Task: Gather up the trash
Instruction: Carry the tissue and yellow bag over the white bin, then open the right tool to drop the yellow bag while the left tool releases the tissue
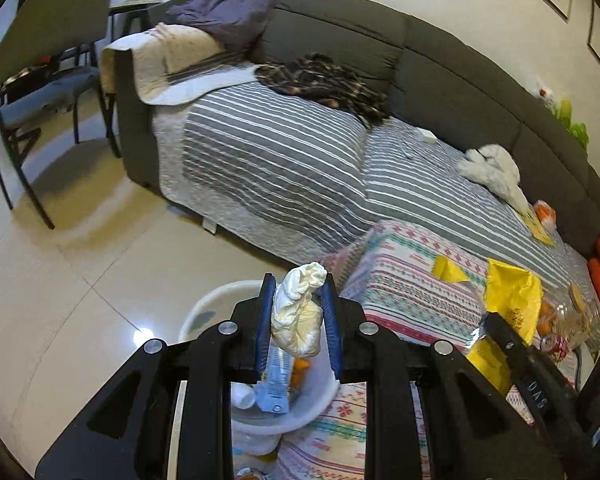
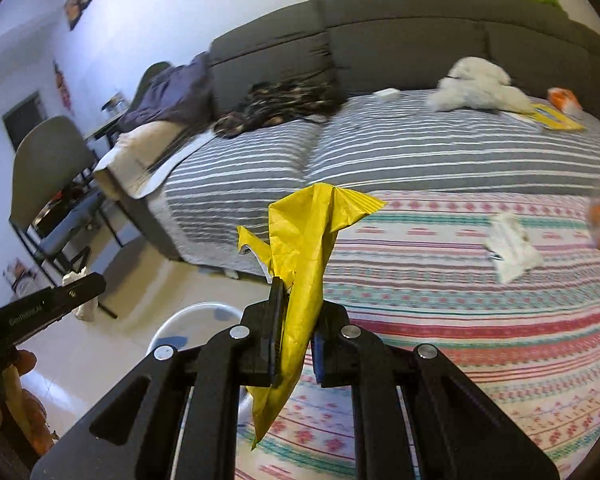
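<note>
1. Over the white bin (image 1: pixel 204 312) by the sofa, the left gripper (image 1: pixel 298 312) has its fingers squeezed tight on a crumpled white tissue wad (image 1: pixel 296 320).
2. Right gripper (image 2: pixel 296 344) is pinching a yellow wrapper (image 2: pixel 304 248) above the patterned blanket (image 2: pixel 460 320).
3. Another white tissue (image 2: pixel 512 248) is lying on that blanket.

right tool (image 2: pixel 296 336): clamps yellow wrapper (image 2: pixel 300 248) | white bin (image 2: pixel 188 320) below-left | tissue (image 2: pixel 512 246), blurred, on patterned cloth (image 2: pixel 460 320)
</note>
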The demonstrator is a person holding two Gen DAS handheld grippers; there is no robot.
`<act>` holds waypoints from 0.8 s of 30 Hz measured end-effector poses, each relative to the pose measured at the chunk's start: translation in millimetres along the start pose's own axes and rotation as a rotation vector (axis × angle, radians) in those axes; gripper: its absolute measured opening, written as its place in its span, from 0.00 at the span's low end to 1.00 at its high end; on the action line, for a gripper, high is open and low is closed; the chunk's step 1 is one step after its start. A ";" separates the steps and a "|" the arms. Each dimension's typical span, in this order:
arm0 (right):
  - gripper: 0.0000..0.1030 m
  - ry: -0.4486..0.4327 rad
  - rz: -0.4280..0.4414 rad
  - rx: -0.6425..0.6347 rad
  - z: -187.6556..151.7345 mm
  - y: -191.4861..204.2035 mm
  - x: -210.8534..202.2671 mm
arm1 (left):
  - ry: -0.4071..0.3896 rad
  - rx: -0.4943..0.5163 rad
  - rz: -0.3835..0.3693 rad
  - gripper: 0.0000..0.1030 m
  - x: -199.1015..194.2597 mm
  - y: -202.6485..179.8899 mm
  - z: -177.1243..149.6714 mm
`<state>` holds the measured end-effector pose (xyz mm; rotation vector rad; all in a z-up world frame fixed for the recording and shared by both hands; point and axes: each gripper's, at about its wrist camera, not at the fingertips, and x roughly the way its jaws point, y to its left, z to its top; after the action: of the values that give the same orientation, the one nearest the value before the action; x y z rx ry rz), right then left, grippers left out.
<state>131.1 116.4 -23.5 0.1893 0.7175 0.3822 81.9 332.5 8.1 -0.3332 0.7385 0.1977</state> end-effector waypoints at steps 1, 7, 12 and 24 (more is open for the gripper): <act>0.12 0.006 0.008 -0.013 -0.8 7.6 4.8 | -0.002 -0.009 0.005 0.22 -1.2 5.5 1.0; 0.12 0.054 0.040 -0.080 -7.9 44.5 35.2 | -0.014 -0.055 0.034 0.22 -6.9 32.0 6.7; 0.15 0.091 0.066 -0.124 -15.4 69.3 60.9 | -0.013 -0.083 0.055 0.22 -7.2 50.5 8.8; 0.73 0.090 0.015 -0.151 -21.9 84.2 71.8 | -0.002 -0.116 0.067 0.22 -0.4 68.0 13.2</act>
<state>142.7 223.2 -57.9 0.0352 0.7725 0.4599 70.1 400.5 2.0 -0.4184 0.7381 0.3047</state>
